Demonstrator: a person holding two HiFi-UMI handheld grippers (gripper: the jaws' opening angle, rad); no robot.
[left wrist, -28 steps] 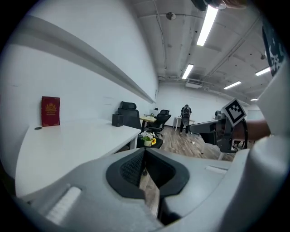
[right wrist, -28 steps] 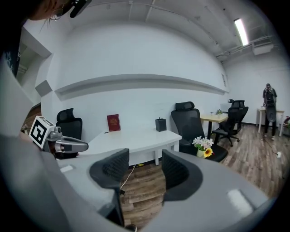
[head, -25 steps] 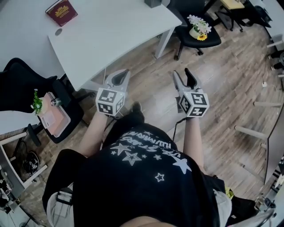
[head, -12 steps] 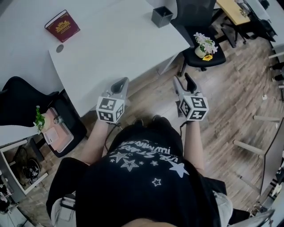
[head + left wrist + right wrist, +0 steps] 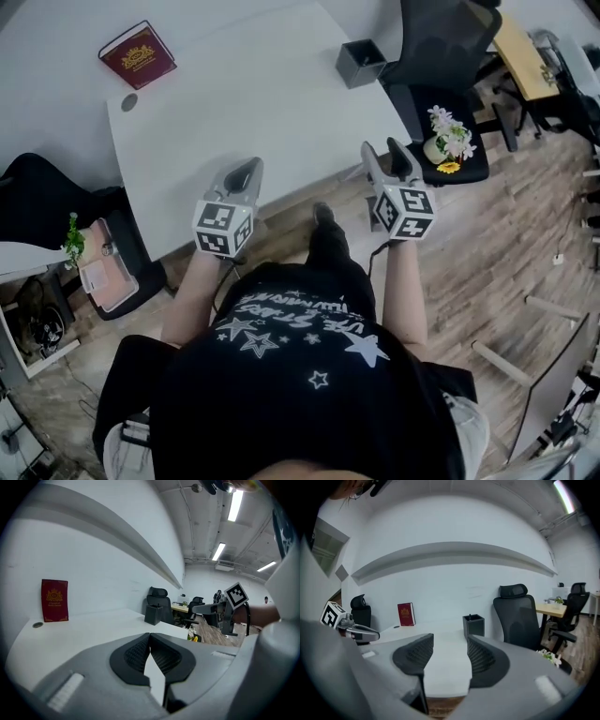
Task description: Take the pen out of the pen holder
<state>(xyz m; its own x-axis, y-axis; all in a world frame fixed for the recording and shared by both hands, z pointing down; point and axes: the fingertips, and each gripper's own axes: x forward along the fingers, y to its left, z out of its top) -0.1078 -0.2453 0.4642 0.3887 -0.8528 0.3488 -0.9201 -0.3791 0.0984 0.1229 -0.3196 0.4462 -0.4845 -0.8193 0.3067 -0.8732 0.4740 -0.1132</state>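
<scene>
The dark square pen holder (image 5: 361, 64) stands near the far right corner of the white desk (image 5: 253, 112). It also shows in the right gripper view (image 5: 474, 625), where a thin dark pen tip (image 5: 470, 616) pokes above its rim, and small in the left gripper view (image 5: 153, 614). My left gripper (image 5: 246, 171) hovers over the desk's near edge, jaws shut and empty (image 5: 149, 637). My right gripper (image 5: 382, 150) is held off the desk's right edge, open with nothing between the jaws (image 5: 450, 653). Both are well short of the holder.
A red book (image 5: 138, 54) lies at the desk's far left beside a round cable hole (image 5: 128, 102). A black office chair (image 5: 441, 42) stands behind the holder. Another chair carries a flower pot (image 5: 448, 141) on the right. A black chair (image 5: 37, 202) and shelf sit on the left.
The person has stepped toward the desk. The pen holder has come fully into the head view, and both grippers have moved forward to the desk's near edge, their jaws unchanged.
</scene>
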